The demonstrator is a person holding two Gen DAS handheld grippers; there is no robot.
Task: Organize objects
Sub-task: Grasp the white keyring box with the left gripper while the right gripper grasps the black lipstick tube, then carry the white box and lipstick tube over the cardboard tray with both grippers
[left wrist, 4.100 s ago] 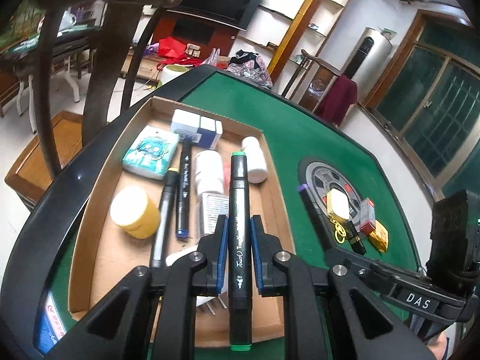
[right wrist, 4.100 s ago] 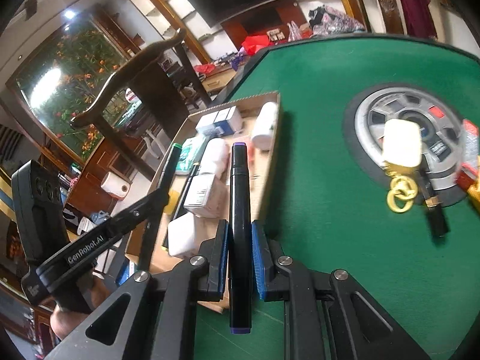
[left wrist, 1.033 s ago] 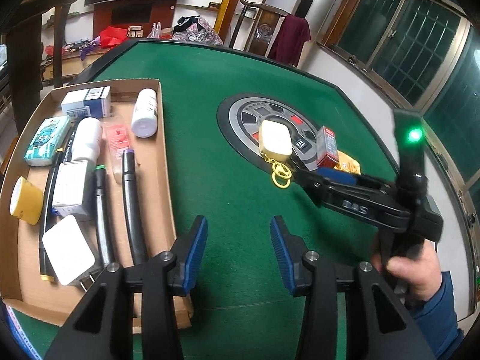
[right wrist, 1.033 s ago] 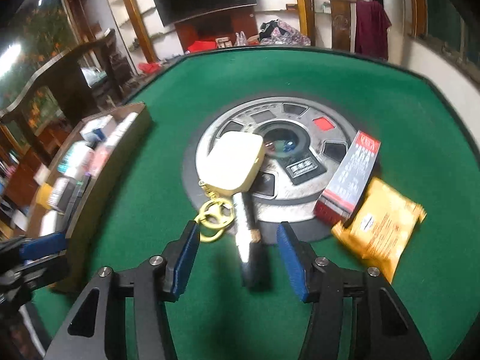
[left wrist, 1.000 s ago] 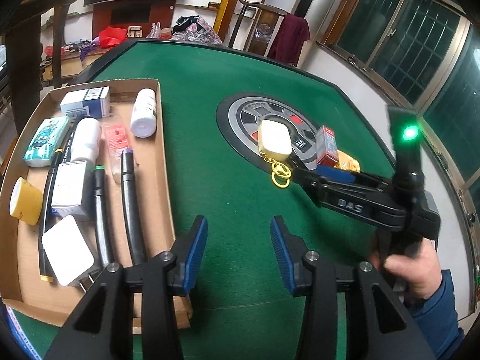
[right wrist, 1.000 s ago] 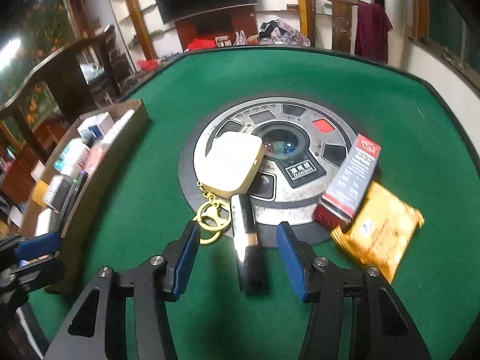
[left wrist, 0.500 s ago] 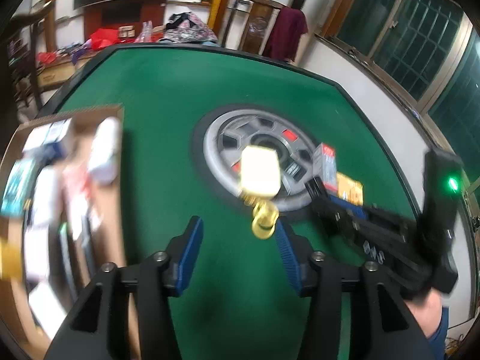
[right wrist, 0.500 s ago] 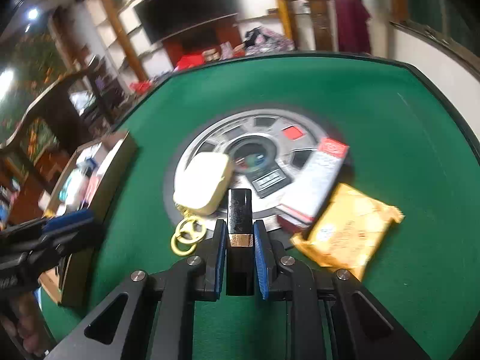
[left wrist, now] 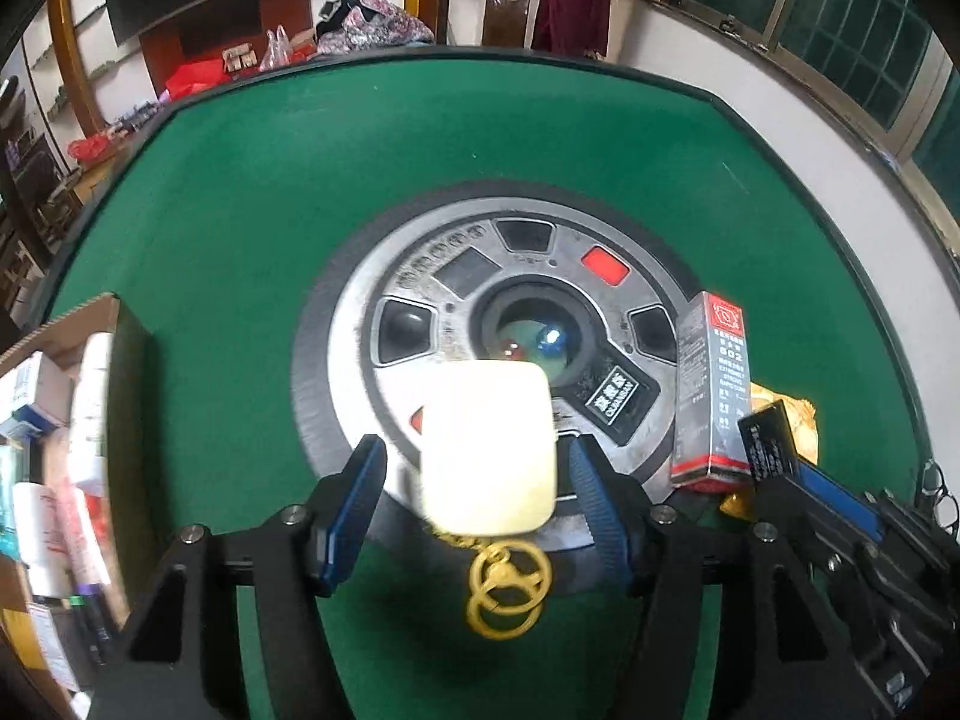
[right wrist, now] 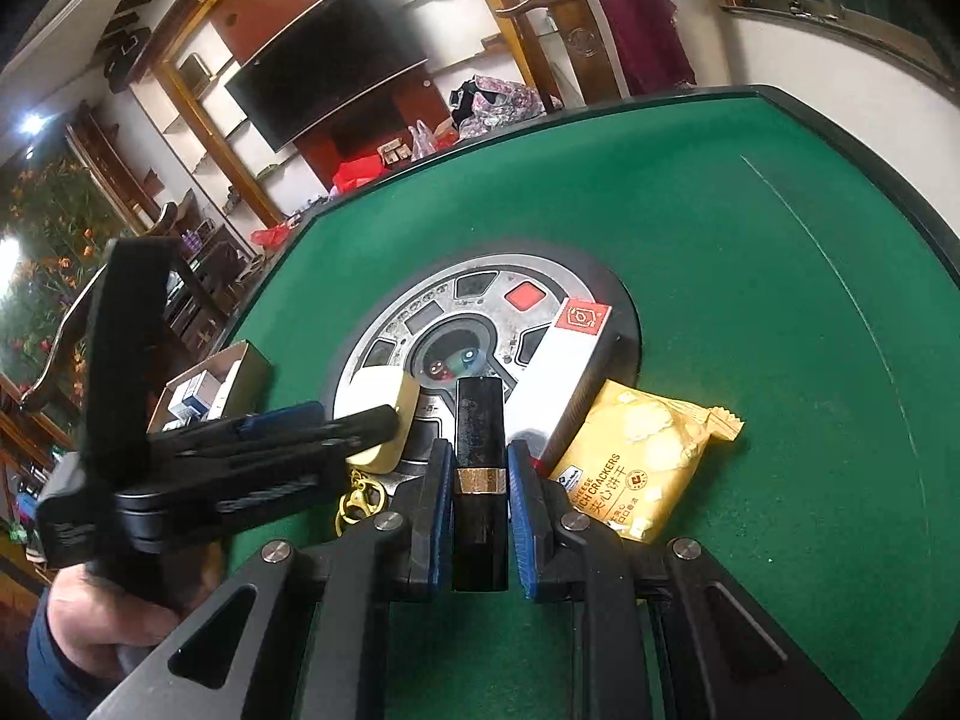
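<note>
My left gripper is open, its fingers on either side of a cream square case with a gold key ring, lying on the round grey hub of the green table. I cannot tell whether the pads touch the case. My right gripper is shut on a black lipstick tube with a gold band. The tube also shows in the left wrist view. The cream case shows in the right wrist view, partly behind the left gripper.
A cardboard box with bottles, markers and small packs stands at the left table edge. A grey and red carton and a yellow cracker packet lie at the hub's right side. A chair stands beyond the table's far edge.
My left gripper has swung from the cardboard box to the cream case and now straddles it. My right gripper closed on the black lipstick tube and holds it.
</note>
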